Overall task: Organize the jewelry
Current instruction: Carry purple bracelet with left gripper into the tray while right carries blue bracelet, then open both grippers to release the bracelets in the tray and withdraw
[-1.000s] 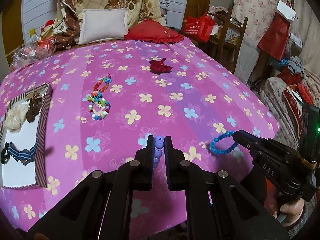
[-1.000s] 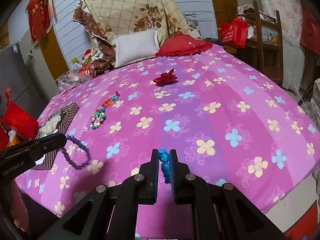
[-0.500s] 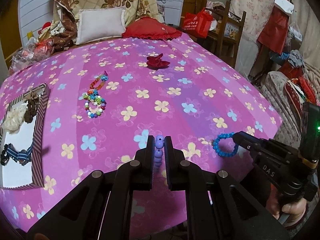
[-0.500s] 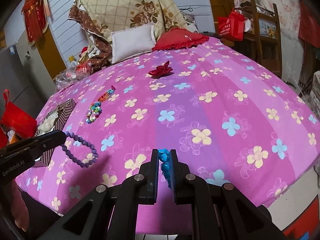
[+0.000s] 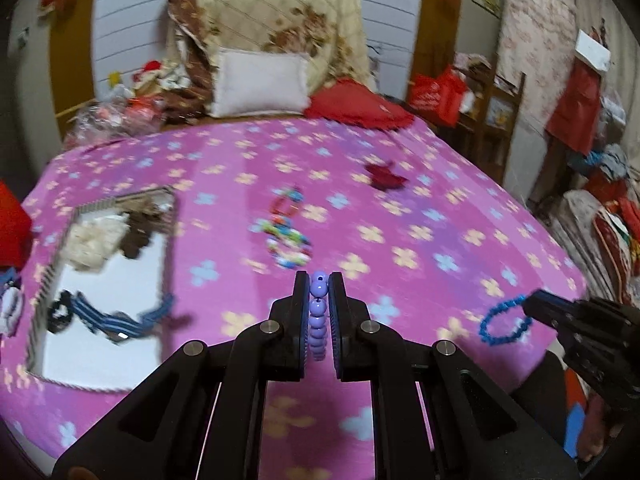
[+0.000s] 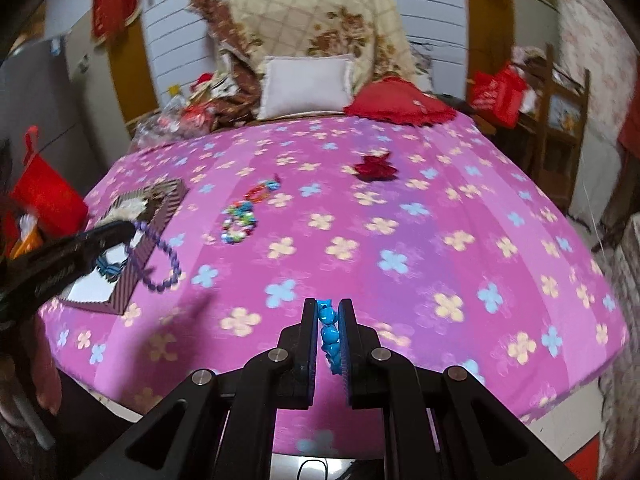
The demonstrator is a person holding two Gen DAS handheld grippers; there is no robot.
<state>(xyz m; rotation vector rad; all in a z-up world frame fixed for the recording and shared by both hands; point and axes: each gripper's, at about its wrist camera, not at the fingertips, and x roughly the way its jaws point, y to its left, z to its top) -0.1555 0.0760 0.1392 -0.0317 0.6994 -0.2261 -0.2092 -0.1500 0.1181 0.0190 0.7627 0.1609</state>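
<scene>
My left gripper (image 5: 319,282) is shut on a purple bead bracelet (image 5: 318,312), held above the pink flowered bedspread (image 5: 400,216); the bracelet hangs from it in the right wrist view (image 6: 162,256). My right gripper (image 6: 329,309) is shut on a blue bead bracelet (image 6: 331,336), also seen dangling at the right in the left wrist view (image 5: 504,322). A striped-rim box (image 5: 100,292) with a white floor lies at the left and holds hair ties and a blue striped band (image 5: 116,318). Colourful bead bracelets (image 5: 286,236) and a red bow (image 5: 386,178) lie on the bed.
Pillows (image 5: 260,82) and a red cushion (image 5: 358,106) are piled at the head of the bed. A wooden shelf with red bags (image 5: 440,92) stands to the right. The bed's near edge drops off just below both grippers.
Both grippers have lifted and turned left, still holding their bracelets. The box now sits closer to the left gripper, and the purple bracelet hangs over the box's near corner.
</scene>
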